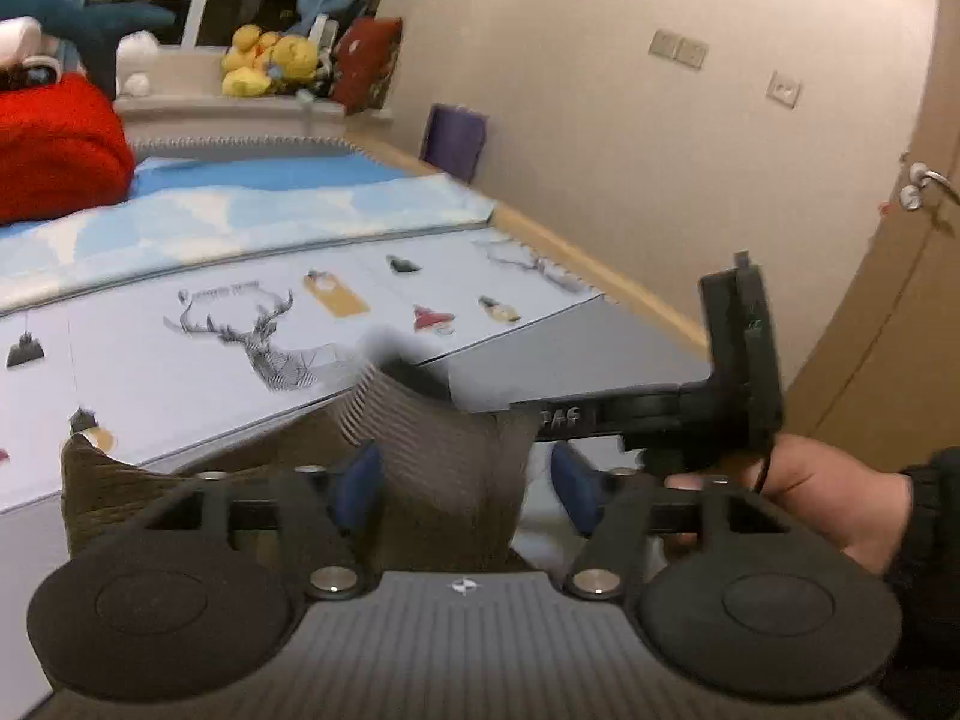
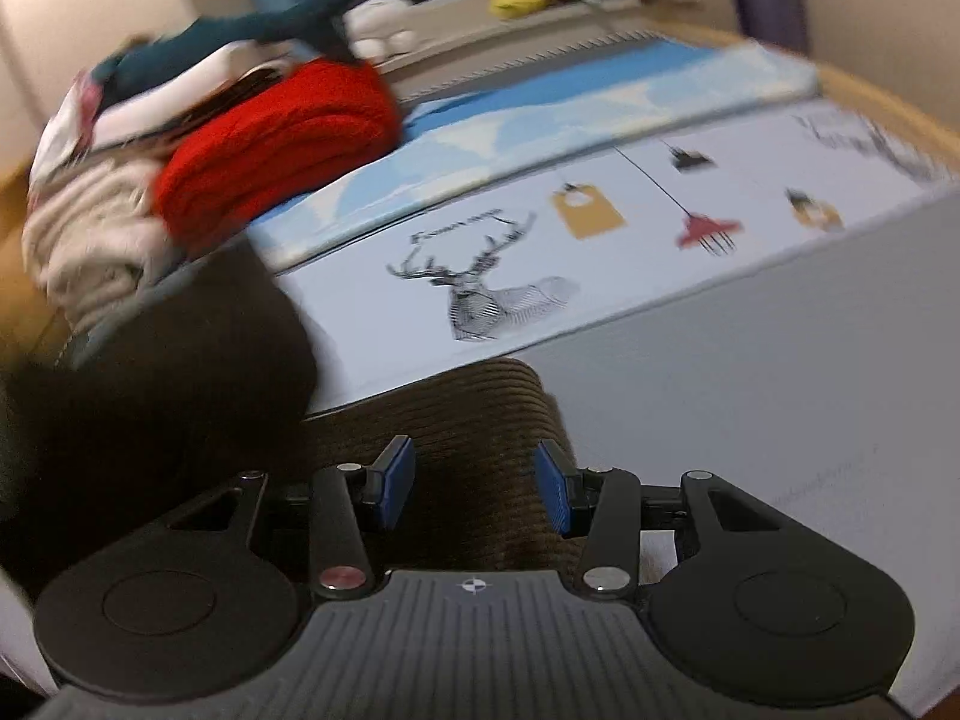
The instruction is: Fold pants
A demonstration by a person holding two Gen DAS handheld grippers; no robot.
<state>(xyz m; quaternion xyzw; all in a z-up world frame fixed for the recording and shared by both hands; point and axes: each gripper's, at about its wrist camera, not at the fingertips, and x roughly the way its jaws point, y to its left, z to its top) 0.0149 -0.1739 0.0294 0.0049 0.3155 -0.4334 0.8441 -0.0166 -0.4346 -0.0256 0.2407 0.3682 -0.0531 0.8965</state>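
Left wrist view puts the pants (image 1: pixel 432 438), brown corduroy, bunched right between our left gripper (image 1: pixel 465 489) pads, whose jaws stand wide without pressing the cloth. In the right wrist view the same fabric (image 2: pixel 474 420) runs forward between our right gripper (image 2: pixel 474 489), half open, pads apart from it. Both sit equally near; the pants lie across the bed (image 2: pixel 750 330) edge, long axis unclear. Script above the deer (image 2: pixel 480 294) print is unreadable.
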